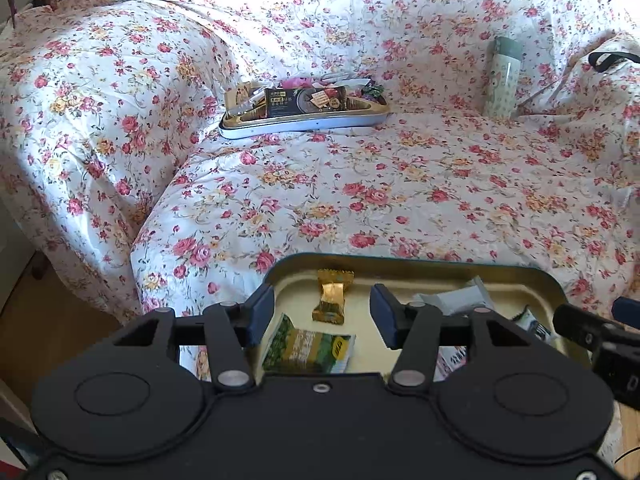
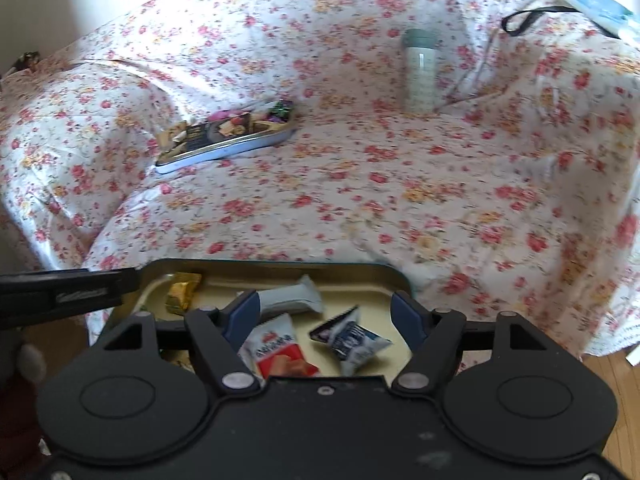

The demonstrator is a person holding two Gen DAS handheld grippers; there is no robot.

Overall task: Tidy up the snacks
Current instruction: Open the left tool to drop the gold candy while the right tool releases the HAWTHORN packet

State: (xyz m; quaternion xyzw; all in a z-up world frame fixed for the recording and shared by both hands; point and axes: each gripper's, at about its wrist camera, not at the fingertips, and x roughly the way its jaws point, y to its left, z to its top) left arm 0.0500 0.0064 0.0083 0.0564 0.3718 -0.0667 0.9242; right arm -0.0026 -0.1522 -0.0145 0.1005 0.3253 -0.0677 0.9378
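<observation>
A shallow tin tray with a cream inside lies at the near edge of the flowered cover. It holds a gold-wrapped candy, a green packet and a white packet. My left gripper hangs over the tray, open, its pads touching nothing. In the right wrist view my right gripper is also open above the tray, over a red-and-white packet and a blue-and-white packet. Farther back lies a second tin filled with several snacks.
A flowered sheet covers the whole seat and backrest. A pale green bottle stands upright at the back right, beside a black strap. Wooden floor shows at the lower left. A light blue item lies at the far right.
</observation>
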